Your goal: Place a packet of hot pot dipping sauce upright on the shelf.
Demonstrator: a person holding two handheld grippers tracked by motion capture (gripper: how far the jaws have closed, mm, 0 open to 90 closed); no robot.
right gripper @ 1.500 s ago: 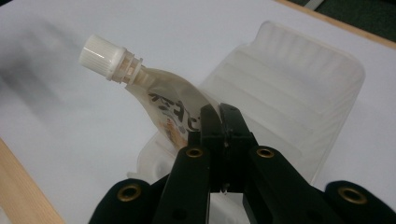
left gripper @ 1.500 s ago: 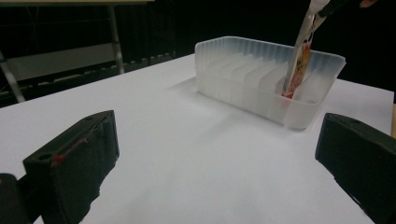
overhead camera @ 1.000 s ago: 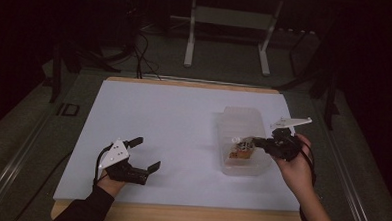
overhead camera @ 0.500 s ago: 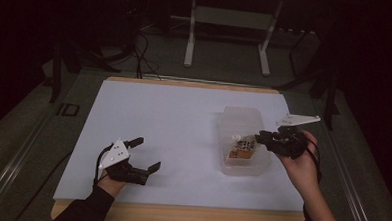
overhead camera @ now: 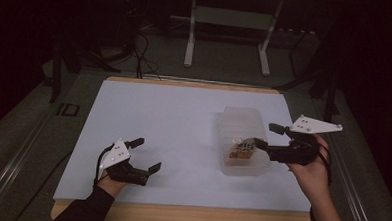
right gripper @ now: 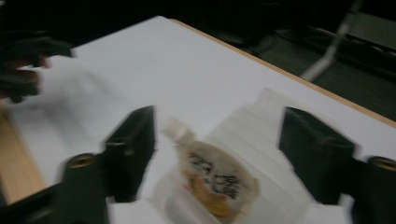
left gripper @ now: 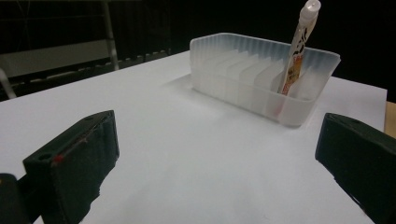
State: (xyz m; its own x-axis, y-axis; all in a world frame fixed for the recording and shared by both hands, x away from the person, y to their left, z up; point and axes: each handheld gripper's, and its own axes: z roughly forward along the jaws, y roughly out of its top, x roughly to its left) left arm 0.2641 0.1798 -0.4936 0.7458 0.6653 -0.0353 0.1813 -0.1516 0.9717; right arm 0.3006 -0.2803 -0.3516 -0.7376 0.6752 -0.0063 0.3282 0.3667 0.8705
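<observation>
On the white tabletop [overhead camera: 183, 125], a smooth matte sheet w/ a pale wood edge along the near side, sits a translucent plastic bin [overhead camera: 243, 126], rectangular w/ rounded corners, frosted walls and upright ribs dividing its inside into slots; it lies toward 3 o'clock from the table's middle. A soft pouch [overhead camera: 242, 149] stands in the near end of the bin, at the bin's 6 o'clock: flat, rounded body, white w/ orange-brown print and dark lettering, tapering to a short white screw-cap spout on top. From the left gripper view the pouch [left gripper: 295, 51] looks thin edge-on and leans a little against the bin [left gripper: 243, 70], its cap poking above the rim. The right gripper [overhead camera: 270, 139], black and blocky w/ a grey three-cornered plate on top, is just beside the bin's 3 o'clock wall; its jaws have just been opening and now stand wide, w/ the pouch [right gripper: 212, 179] between and beyond them but not pressed by either pad; that view is blurred. The left gripper [overhead camera: 146, 153], same black angular build w/ flat-faced pads, is at roughly 7 o'clock on the table, well apart from the bin, jaws spread wide over bare tabletop, nothing in them. A dark sleeve [overhead camera: 82, 210] covers the left forearm.
</observation>
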